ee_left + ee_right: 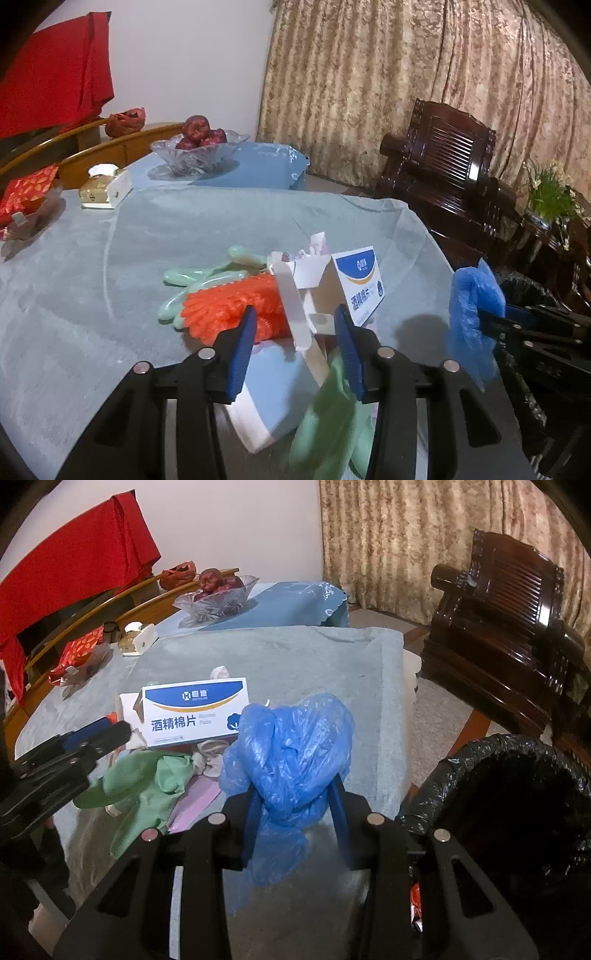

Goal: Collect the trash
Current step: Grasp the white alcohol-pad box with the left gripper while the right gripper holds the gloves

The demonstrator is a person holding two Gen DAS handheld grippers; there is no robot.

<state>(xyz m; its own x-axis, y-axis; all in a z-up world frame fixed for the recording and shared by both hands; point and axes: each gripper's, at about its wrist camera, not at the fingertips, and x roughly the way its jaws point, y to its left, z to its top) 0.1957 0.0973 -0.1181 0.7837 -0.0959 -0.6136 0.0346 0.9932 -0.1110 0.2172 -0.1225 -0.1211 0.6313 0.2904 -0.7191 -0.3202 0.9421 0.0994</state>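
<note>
Right hand-held gripper [295,808] clamps the crumpled blue bag [291,749] upright; left hand-held gripper [295,332] gapes apart.

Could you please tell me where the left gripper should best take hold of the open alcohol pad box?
Probably the raised white flap of the alcohol pad box, approached from the near side. It stands thin and upright between the open left gripper fingers, unlike the wide body.
</note>
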